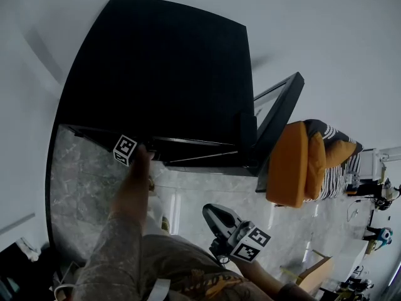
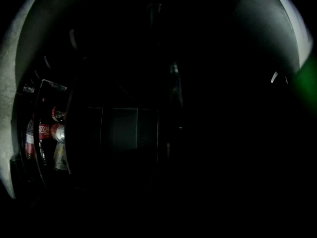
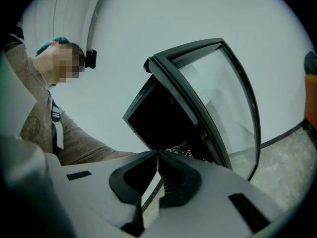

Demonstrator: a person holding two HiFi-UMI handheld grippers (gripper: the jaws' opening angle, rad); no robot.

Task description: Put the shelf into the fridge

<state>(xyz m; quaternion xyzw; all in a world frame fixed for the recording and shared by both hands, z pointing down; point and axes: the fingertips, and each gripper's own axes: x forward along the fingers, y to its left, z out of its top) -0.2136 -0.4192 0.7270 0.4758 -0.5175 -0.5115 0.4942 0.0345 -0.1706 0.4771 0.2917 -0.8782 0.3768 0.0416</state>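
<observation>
One boxy black fridge [image 1: 163, 74], glass door [image 1: 276, 114] open.

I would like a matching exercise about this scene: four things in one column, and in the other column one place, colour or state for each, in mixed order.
Things:
1. fridge door
2. right claw
3. cushion
4. drinks

Descriptions:
A. orange
B. inside the fridge
C. shut, holding nothing
D. standing open

Pairs: 1-D, 2-C, 3-A, 4-B
</observation>
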